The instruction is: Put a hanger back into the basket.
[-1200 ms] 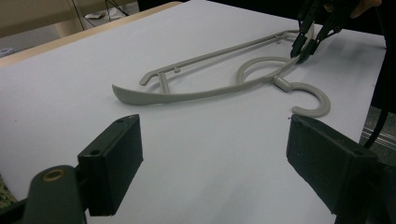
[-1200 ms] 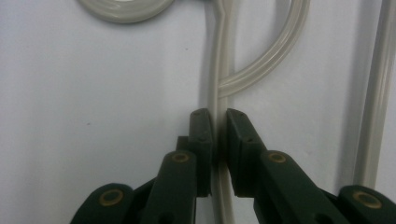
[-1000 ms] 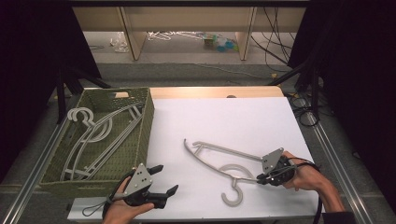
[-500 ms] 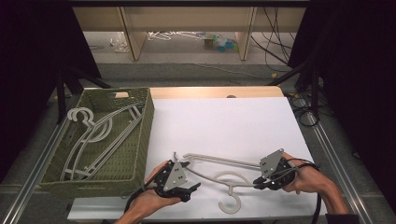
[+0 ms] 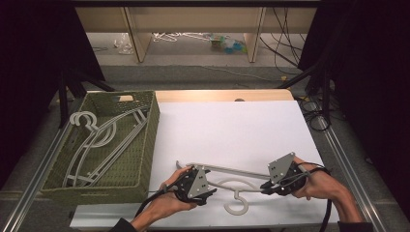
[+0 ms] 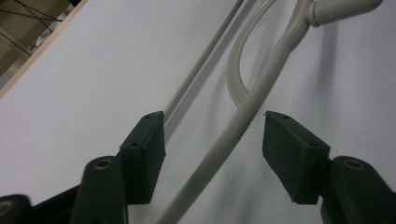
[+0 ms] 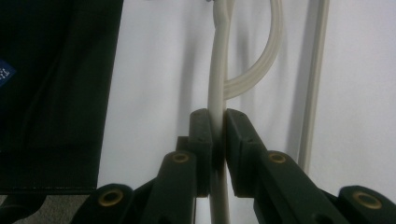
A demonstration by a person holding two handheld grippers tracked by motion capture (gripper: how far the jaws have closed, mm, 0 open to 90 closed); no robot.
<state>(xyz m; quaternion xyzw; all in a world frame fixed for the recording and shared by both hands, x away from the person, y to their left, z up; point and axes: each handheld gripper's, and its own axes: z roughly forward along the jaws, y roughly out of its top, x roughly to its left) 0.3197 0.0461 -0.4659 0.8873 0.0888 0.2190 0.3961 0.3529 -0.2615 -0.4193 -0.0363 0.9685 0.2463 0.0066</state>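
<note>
On the white table top, wood edge at the far side, a green woven basket sits at my left with several grey hangers lying in it. Beyond the table: grey floor, wooden shelf legs, loose cables and some clutter, dark curtains both sides

The hanger I'm working lies near the front edge of the table, between my two hands, hook toward me

My right gripper is clamped on the hanger's arm – in the right gripper view the pads pinch the grey bar from both sides. My left gripper is at the hanger's other end, jaws apart, just been closing; in the left gripper view the curved arm runs between the pads, no contact on either side

Versus a second ago: left hand was at the table's front corner by the basket, well apart from the hanger, now it's at it. Hanger's far end has swung toward me, long bar now runs roughly across the table. Right hand in about the same spot, same grip. Basket and its hangers unchanged
</note>
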